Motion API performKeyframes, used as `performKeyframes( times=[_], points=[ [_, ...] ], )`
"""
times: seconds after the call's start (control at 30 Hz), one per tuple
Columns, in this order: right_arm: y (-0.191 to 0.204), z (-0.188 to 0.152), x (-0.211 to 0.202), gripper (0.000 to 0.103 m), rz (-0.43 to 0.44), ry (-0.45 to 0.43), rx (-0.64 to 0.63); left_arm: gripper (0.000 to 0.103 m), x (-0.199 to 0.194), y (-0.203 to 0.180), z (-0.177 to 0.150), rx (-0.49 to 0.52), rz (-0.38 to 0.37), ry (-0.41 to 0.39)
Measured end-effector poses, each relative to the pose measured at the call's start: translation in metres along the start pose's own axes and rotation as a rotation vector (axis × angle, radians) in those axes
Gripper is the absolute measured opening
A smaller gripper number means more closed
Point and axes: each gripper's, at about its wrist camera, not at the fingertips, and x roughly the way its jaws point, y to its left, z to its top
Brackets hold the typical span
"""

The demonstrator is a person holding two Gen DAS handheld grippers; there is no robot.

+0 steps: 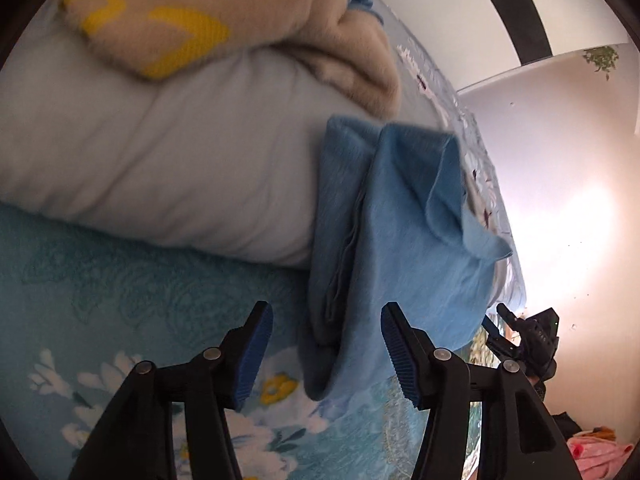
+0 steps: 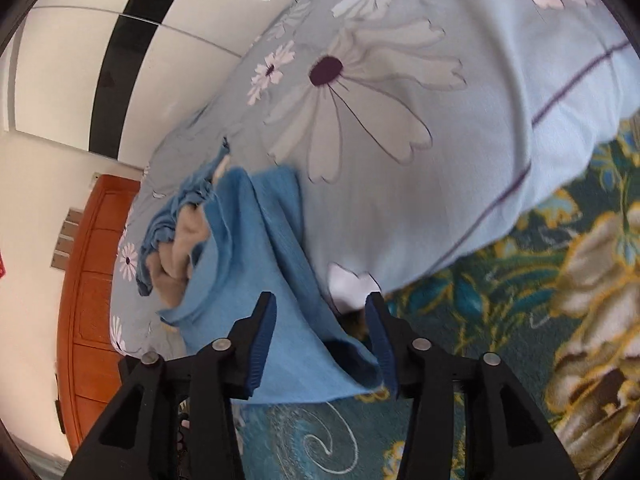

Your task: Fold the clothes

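Note:
A folded blue garment (image 1: 400, 232) lies on the bed, leaning against a white-blue pillow (image 1: 160, 152). My left gripper (image 1: 326, 356) is open, its jaws wide apart over the garment's near end, touching nothing. In the right wrist view the same blue garment (image 2: 276, 280) lies against a daisy-print pillow (image 2: 400, 120). My right gripper (image 2: 320, 344) is open, with the garment's near edge lying between its jaws. The right gripper also shows at the right of the left wrist view (image 1: 520, 340).
A beige fleece blanket with yellow marks (image 1: 224, 20) lies on top of the pillow. The bed has a blue floral sheet (image 1: 120, 300) and a teal and gold floral cover (image 2: 540, 300). An orange wooden door (image 2: 92, 300) and white walls stand beyond the bed. A pink cloth (image 1: 596, 452) lies low right.

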Motion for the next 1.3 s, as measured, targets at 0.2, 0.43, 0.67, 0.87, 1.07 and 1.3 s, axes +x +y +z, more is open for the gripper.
performKeyframes(
  times=[0.2, 0.43, 0.67, 0.87, 1.07, 1.3],
  points=[
    [-0.011, -0.004, 0.030, 0.059, 0.023, 0.040, 0.015, 0.062, 0.027, 0.014, -0.001, -0.047, -0.066, 0.041],
    [-0.002, 0.002, 0.046, 0.058, 0.048, 0.058, -0.020, 0.061, 0.019, 0.018, -0.005, -0.026, -0.088, 0.023],
    [0.007, 0.001, 0.038, 0.020, 0.070, 0.070, -0.017, 0.023, 0.011, 0.028, -0.021, -0.101, -0.121, -0.009],
    [0.026, -0.005, 0.024, 0.015, 0.083, 0.094, -0.004, 0.011, -0.009, 0.015, -0.037, -0.087, -0.104, -0.017],
    [0.045, -0.035, -0.001, 0.015, 0.092, 0.118, -0.030, 0.011, -0.055, 0.010, -0.071, -0.047, -0.071, 0.017],
    [0.029, -0.108, -0.034, 0.015, 0.106, 0.173, 0.018, 0.011, -0.097, 0.035, -0.169, -0.078, -0.044, 0.077]
  ],
)
